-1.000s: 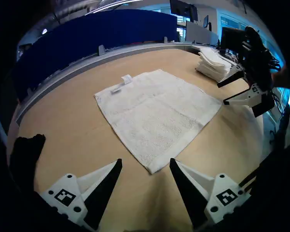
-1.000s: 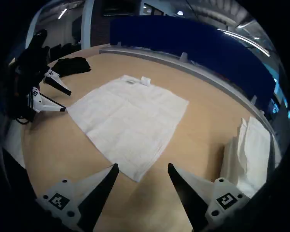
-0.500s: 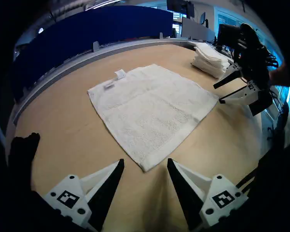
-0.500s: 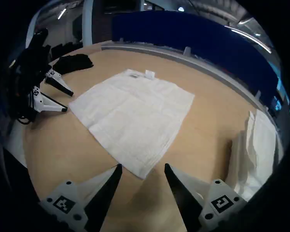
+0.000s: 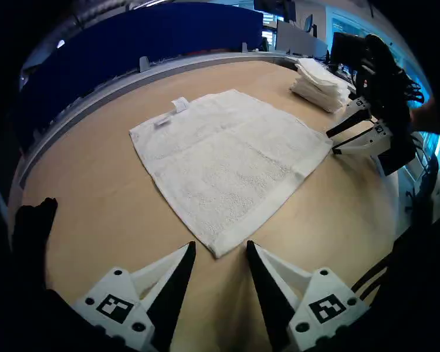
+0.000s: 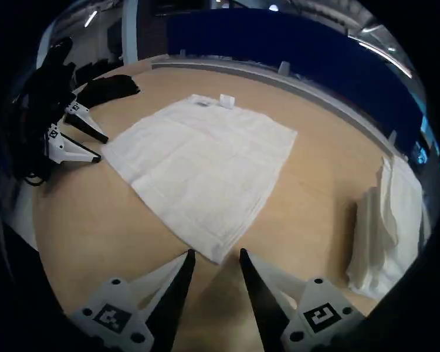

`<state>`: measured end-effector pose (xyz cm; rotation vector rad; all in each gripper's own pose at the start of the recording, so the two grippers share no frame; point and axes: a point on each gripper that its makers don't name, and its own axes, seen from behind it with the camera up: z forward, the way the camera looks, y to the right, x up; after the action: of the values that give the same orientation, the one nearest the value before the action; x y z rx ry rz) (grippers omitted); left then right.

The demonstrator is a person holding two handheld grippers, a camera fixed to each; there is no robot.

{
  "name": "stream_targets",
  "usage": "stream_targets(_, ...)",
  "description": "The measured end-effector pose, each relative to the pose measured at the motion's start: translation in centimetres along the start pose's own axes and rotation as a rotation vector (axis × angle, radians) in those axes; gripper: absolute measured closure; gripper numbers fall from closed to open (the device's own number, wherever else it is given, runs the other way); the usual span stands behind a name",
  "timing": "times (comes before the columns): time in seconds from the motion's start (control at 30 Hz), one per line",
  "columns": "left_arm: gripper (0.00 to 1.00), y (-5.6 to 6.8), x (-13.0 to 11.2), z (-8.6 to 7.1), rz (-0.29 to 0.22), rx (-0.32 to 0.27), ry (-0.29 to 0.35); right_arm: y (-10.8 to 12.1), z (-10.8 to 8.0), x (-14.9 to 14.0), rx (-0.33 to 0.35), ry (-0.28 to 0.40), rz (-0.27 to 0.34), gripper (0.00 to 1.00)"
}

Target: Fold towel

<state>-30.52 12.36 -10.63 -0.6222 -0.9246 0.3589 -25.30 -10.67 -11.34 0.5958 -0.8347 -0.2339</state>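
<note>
The left gripper (image 5: 219, 251) is seen at the bottom of the left gripper view. Its two white fingers with black inner faces are held apart by a narrow gap. The nearest corner of the square white terry towel (image 5: 226, 158) is pointed into that gap, right at the fingertips. No clamping on the cloth is seen.

In the right gripper view, the right gripper (image 6: 216, 257) is set low over the light wooden table (image 6: 85, 217). Its fingers are likewise parted by a narrow gap. Another corner of the towel is laid just at its tips and is not gripped.

The towel is spread flat and unfolded on the middle of the table, and it is turned corner-on to each camera. A small white label tag (image 5: 180, 104) is raised at the towel's far edge.

At the right of the left gripper view, the right gripper is seen farther off, with its fingertips just beside the towel's right-hand corner. At the left of the right gripper view, the left gripper is seen farther off, with its fingertips just beside the towel's left-hand corner.

Farther back, a crumpled black cloth item (image 6: 105, 91) is laid on the table beyond the left gripper, well apart from the towel. A stack of folded white towels (image 5: 320, 85) is placed towards the table's far side. A long dark blue partition screen (image 5: 138, 41) is stood behind the table's grey rear edge.
</note>
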Motion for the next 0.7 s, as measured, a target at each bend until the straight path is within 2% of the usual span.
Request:
stream_targets(0.3, 0.53, -0.04, 0.09, -0.17, -0.010, 0.008, -0.020, -0.54, 0.11, -0.02, 0.023, -0.004, 0.013, 0.73)
stream_targets(0.57, 0.68, -0.15, 0.06, -0.10, -0.024, 0.025, -0.030, -0.31, 0.15, 0.04, 0.021, -0.002, 0.033, 0.81)
stream_targets(0.7, 0.77, -0.01, 0.01, -0.06, -0.012, 0.032, -0.032, -0.04, 0.05, 0.18, 0.013, -0.002, 0.033, 0.85)
